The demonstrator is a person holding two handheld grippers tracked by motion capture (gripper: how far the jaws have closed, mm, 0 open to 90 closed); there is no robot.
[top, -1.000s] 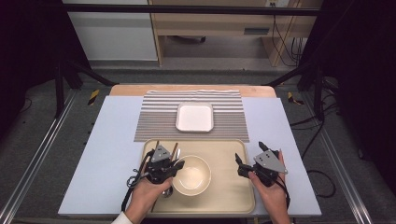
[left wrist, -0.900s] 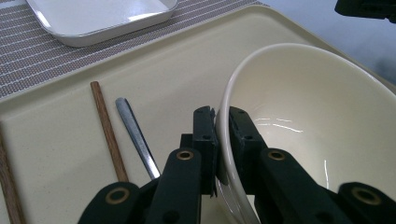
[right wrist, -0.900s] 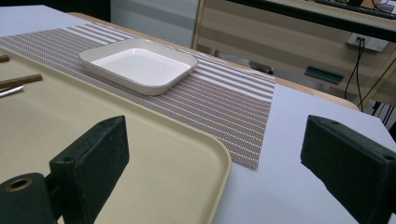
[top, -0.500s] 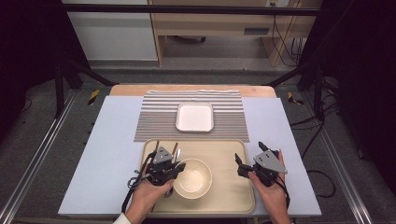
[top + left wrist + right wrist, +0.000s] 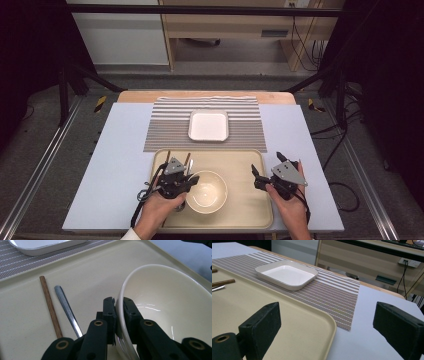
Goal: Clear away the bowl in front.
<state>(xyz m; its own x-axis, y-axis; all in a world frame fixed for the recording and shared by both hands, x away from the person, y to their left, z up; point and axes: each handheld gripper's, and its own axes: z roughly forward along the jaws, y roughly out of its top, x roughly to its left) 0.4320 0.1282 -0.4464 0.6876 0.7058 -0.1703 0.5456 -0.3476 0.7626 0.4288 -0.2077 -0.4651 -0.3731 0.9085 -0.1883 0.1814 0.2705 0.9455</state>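
A cream bowl (image 5: 206,191) stands on the beige tray (image 5: 235,162) near the table's front edge. My left gripper (image 5: 191,183) is shut on the bowl's left rim. In the left gripper view the two black pads (image 5: 119,305) pinch the thin wall of the bowl (image 5: 162,302), one inside and one outside. A wooden chopstick (image 5: 50,306) and a metal utensil handle (image 5: 66,307) lie on the tray just left of the jaws. My right gripper (image 5: 266,164) hovers open over the tray's right edge with nothing between its jaws (image 5: 329,327).
A white square dish (image 5: 208,125) sits on a striped placemat (image 5: 165,130) behind the tray, and both appear in the right gripper view as dish (image 5: 287,275) and mat (image 5: 332,295). A pale blue table cover (image 5: 115,165) flanks the tray on both sides.
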